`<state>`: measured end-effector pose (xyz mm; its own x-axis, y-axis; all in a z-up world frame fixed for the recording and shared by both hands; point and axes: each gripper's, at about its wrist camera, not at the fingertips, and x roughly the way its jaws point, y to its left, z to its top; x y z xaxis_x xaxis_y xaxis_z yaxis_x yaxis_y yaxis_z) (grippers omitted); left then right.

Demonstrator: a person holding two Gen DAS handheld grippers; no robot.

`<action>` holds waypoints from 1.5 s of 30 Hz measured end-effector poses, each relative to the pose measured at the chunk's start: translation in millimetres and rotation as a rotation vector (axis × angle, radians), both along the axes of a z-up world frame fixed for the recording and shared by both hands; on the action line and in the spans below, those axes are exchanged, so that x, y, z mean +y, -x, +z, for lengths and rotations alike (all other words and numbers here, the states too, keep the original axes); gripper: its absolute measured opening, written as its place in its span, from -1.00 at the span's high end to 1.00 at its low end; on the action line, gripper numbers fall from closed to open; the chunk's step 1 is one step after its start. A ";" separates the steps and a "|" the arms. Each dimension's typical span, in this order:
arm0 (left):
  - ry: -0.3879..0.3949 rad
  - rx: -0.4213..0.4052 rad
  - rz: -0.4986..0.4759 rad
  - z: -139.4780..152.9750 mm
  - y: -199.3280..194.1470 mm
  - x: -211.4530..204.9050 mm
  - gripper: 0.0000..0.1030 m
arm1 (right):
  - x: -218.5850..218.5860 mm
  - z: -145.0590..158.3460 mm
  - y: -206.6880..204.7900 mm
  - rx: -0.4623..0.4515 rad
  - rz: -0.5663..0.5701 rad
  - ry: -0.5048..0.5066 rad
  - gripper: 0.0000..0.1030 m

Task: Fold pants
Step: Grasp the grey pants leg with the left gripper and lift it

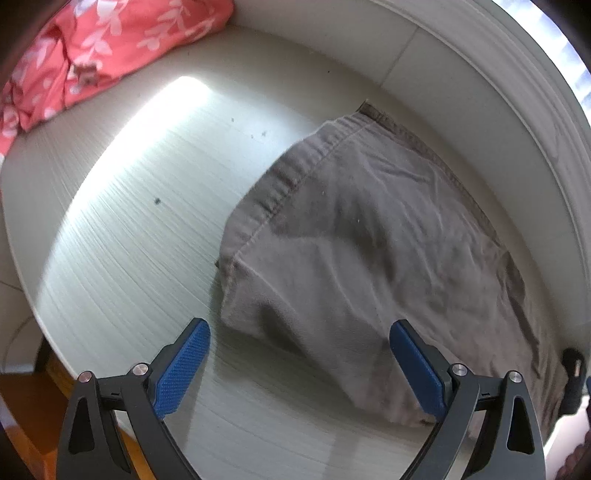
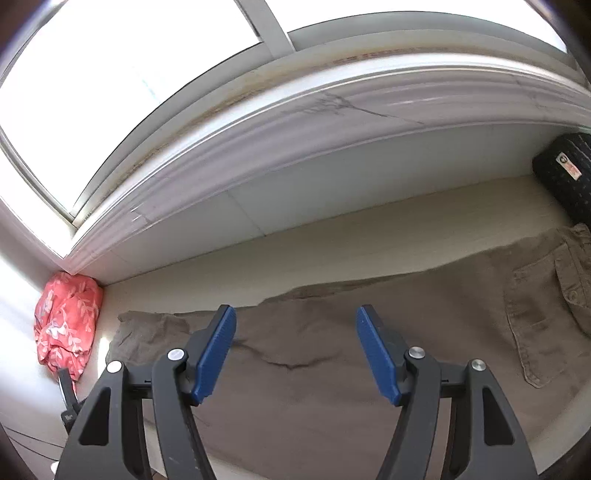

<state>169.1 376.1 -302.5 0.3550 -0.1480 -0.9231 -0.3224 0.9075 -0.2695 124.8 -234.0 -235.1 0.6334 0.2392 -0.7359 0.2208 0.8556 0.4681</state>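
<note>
Brown pants point(image 2: 332, 369) flat on pale table point(image 1: 129, 258). Left gripper point(image 1: 300, 363) wide apart, holding nothing; right gripper point(image 2: 295, 350) likewise, above fabric.

A home is indicated, most likely a bedroom or living room beside a window. A pale wood-grain counter point(image 1: 122, 236) is set against a white wall under a moulded marble-veined sill point(image 2: 332, 110), above which a bright window with a grey metal frame point(image 2: 271, 26) is seen. Household clothing is laid about: brown pants point(image 2: 332, 369) on the counter, a bundled coral floral cloth point(image 2: 68, 325) in the corner, and a dark patterned case point(image 2: 569, 173) at the far end.
</note>
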 end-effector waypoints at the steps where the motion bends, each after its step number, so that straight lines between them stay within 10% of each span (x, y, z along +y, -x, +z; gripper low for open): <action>1: 0.002 -0.008 -0.002 -1.3 0.2 -0.7 -0.95 | 4.9 -0.2 -2.5 -0.003 0.003 -0.003 -0.25; 7: -0.004 -0.042 0.002 -8.8 1.3 -2.5 -0.93 | 6.2 4.9 -2.1 0.010 0.032 -0.002 -0.25; 11: -0.113 -0.021 -0.017 -7.7 -14.5 -14.1 -0.49 | 4.5 3.9 -2.4 0.032 0.034 -0.016 -0.25; 16: -0.081 -0.041 0.055 -10.0 -21.8 -10.1 -0.23 | 6.1 5.0 -2.2 0.047 0.048 -0.012 -0.25; 22: -0.050 -0.059 0.039 -5.2 -29.8 -4.7 0.55 | 15.9 7.7 -4.8 0.054 0.080 -0.031 -0.25; 45: -0.014 -0.373 -0.298 114.8 6.8 -98.6 0.67 | 168.4 50.2 -126.0 0.157 0.590 -0.264 -0.41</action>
